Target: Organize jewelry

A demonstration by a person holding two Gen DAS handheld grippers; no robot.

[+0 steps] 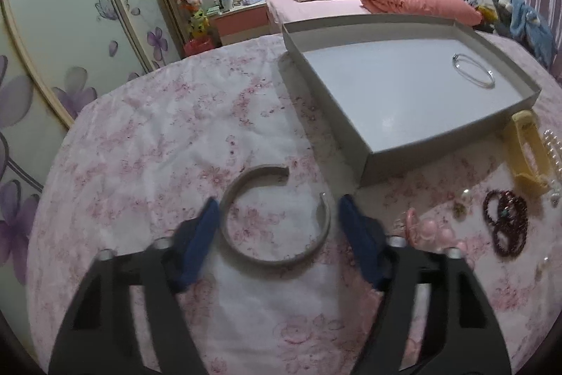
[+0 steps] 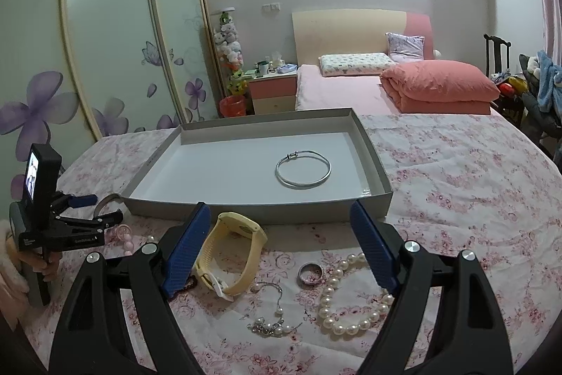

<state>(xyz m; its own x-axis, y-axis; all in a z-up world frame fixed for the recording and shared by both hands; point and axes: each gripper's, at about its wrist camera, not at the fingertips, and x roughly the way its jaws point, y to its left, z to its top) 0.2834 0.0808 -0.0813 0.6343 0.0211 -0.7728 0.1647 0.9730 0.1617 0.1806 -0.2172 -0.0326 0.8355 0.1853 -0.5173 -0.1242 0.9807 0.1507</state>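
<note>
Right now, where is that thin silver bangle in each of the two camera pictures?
Left wrist view: the thin silver bangle lies inside the white tray, near its far right corner, upper right of the picture.
Right wrist view: the bangle lies inside the tray, right of its middle, near the picture's centre.
Shared landmark: the folded pink quilt on the bed behind the tray.

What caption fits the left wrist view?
Open left gripper straddles a silver cuff bangle beside the white tray.
</note>
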